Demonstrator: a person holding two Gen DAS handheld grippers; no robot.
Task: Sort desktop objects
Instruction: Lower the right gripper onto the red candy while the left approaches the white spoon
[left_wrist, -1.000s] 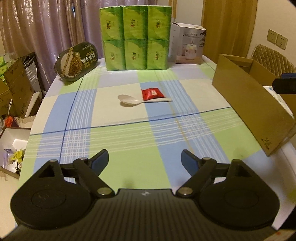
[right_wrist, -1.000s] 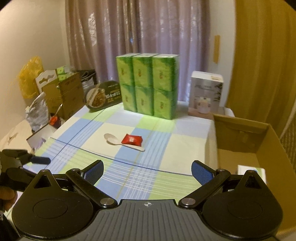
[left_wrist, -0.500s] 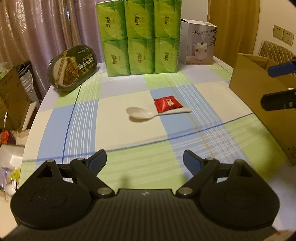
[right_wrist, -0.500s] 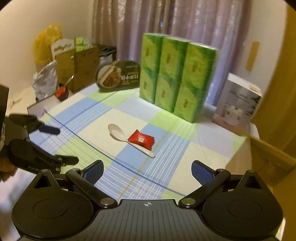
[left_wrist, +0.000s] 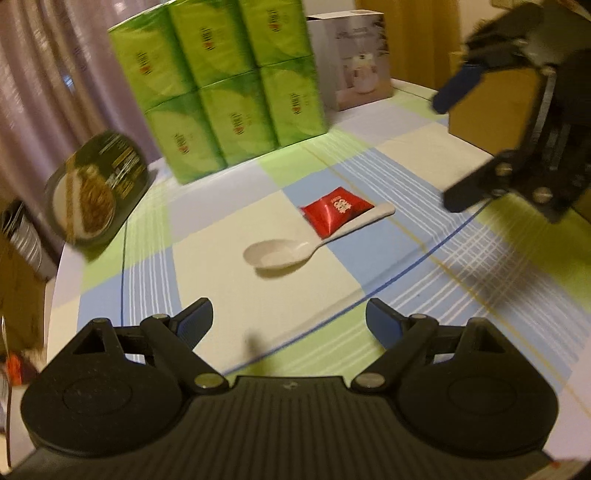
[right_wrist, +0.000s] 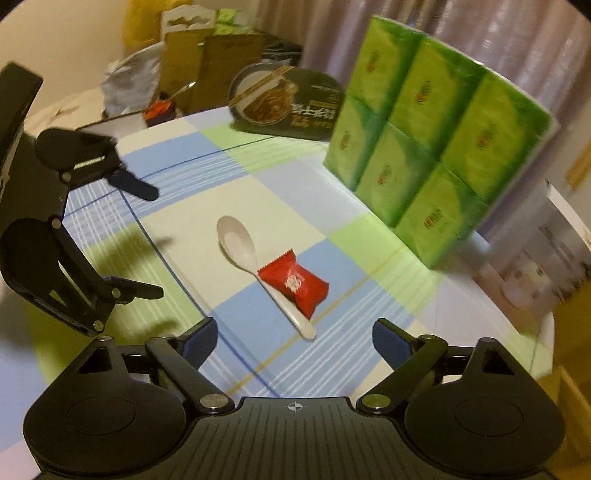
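Observation:
A white spoon (left_wrist: 280, 253) lies on the checked tablecloth (left_wrist: 221, 229), and a red candy packet (left_wrist: 336, 214) rests on its handle. My left gripper (left_wrist: 289, 310) hovers open just short of the spoon's bowl, holding nothing. In the right wrist view the spoon (right_wrist: 236, 240) and packet (right_wrist: 295, 282) lie just ahead of my right gripper (right_wrist: 295, 326). Its jaws are closing but still wide; the handle's end shows in the gap, lower down and untouched. The right gripper (left_wrist: 454, 147) hangs at the upper right of the left view. The left gripper (right_wrist: 151, 242) stands at the left of the right view.
A stack of green tissue packs (left_wrist: 229, 85) stands behind the spoon, with a dark noodle bowl (left_wrist: 96, 188) propped to its left and a white product box (left_wrist: 354, 62) to its right. A cardboard box (left_wrist: 491, 99) sits behind the right gripper. Clutter (right_wrist: 184, 59) stands beyond the table's left edge.
Both grippers have come forward and down toward the spoon and packet, each rolling. The right gripper's fingers have drawn in a little. Each gripper now looms larger in the other's view.

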